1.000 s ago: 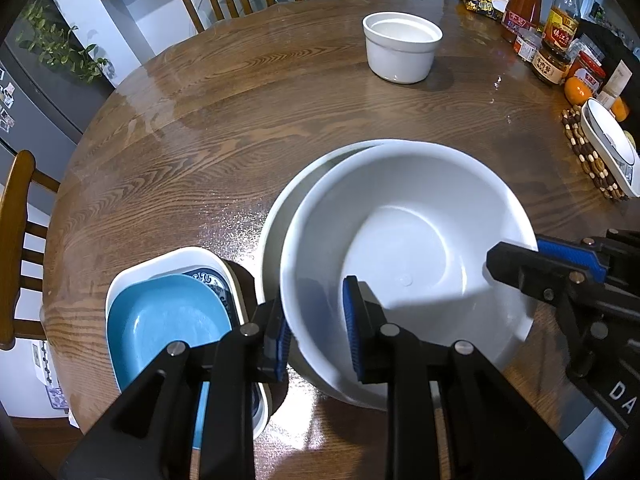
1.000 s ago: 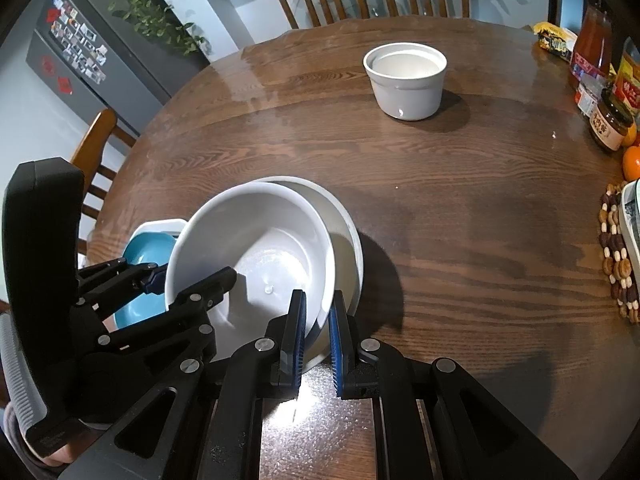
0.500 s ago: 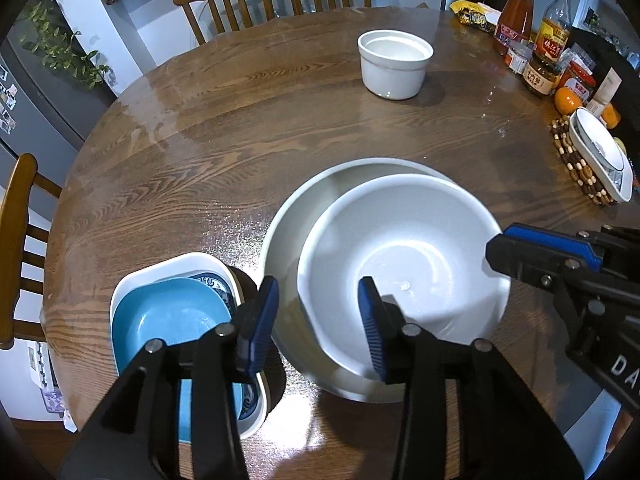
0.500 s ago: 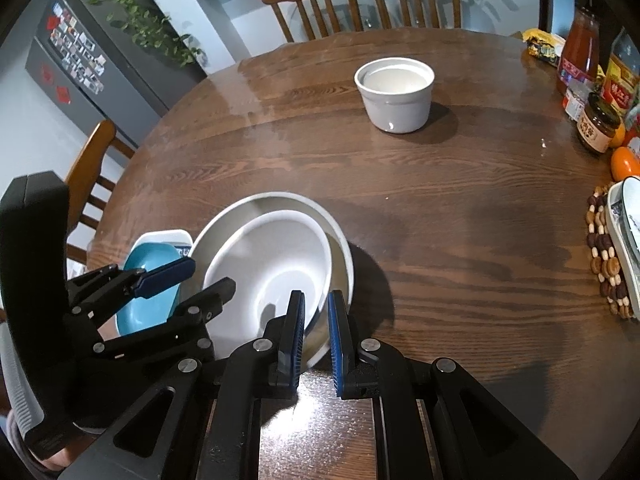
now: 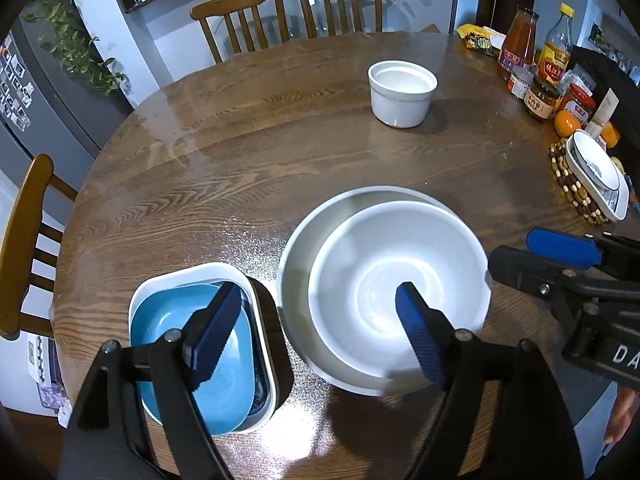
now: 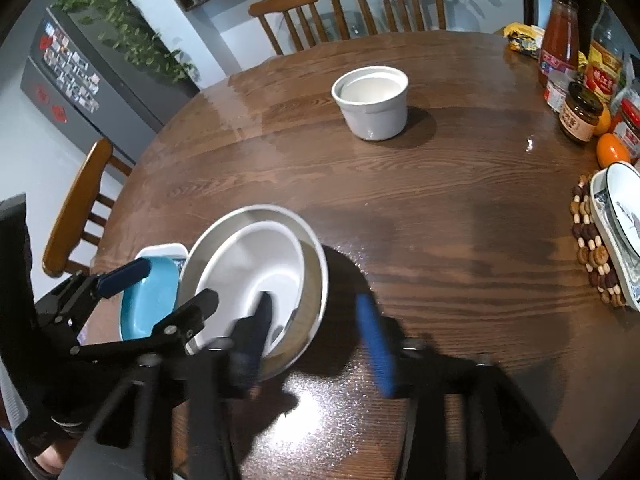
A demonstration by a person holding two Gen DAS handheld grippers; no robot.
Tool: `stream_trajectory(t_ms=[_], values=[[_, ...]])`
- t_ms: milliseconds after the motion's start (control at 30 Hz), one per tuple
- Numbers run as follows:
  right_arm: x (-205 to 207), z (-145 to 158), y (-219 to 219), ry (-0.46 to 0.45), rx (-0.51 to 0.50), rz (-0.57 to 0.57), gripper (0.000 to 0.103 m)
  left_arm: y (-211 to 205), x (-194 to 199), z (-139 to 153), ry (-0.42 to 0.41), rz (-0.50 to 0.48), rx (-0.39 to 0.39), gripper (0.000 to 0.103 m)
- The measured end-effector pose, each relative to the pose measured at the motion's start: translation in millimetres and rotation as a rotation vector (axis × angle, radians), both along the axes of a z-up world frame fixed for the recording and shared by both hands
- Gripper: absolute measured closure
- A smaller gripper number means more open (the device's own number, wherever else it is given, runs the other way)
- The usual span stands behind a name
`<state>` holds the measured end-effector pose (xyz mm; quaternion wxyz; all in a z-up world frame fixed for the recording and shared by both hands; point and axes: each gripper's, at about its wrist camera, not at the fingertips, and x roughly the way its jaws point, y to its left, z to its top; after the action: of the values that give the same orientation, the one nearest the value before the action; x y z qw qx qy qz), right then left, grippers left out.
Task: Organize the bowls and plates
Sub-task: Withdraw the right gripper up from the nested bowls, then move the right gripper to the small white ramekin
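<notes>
Both grippers have let go and backed off since a second ago: white bowl [image 5: 400, 300] now sits nested in the larger bowl [image 5: 304, 248] on the bench [image 5: 248, 168], off-centre toward my near side. Left gripper [image 5: 316, 320] is spread wide, empty, hovering above the stack's near rim, pointing forward and down. Right gripper [image 6: 320, 332] is also apart, blurred, so mid-motion, just right of the stack. Blue dish [image 5: 192, 340] sits in the white rectangular dish [image 5: 192, 272] beside it. Small white pot [image 5: 402, 94] is well apart, unstacked. Risk, my guess: the right gripper's inner finger clips the rim and skids the stack.
</notes>
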<state>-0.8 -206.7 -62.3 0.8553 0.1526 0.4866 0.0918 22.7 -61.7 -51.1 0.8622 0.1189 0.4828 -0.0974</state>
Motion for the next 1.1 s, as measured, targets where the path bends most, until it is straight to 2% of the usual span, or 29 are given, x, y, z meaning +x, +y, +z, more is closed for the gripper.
stream_trajectory(t_ms=[67, 333, 533, 767, 900, 1100], values=[[0.3, 0.9, -3.8, 0.001, 0.007, -0.006, 0.050, 0.8, 0.0, 1.4, -0.002, 0.006, -0.006, 0.023], [-0.3, 3.8, -18.6, -0.002, 0.021, -0.020, 0.050, -2.2, -4.0, 7.8, -0.027, 0.043, -0.017, 0.009], [-4.9, 11.2, -37.3, -0.020, 0.010, -0.035, 0.050, -6.6, -9.1, 14.3, -0.047, 0.058, -0.032, 0.004], [-2.4, 32.1, -63.6, -0.051, -0.039, -0.046, 0.050, -11.2, -7.8, 20.8, -0.070, 0.084, -0.048, 0.003], [6.4, 50.3, -77.6, -0.081, -0.088, -0.041, 0.050, -16.8, -4.4, 23.2, -0.073, 0.096, -0.056, 0.003], [25.6, 67.4, -93.3, -0.103, -0.103, -0.019, 0.050, -22.0, 1.1, 29.7, -0.069, 0.108, -0.080, 0.003]])
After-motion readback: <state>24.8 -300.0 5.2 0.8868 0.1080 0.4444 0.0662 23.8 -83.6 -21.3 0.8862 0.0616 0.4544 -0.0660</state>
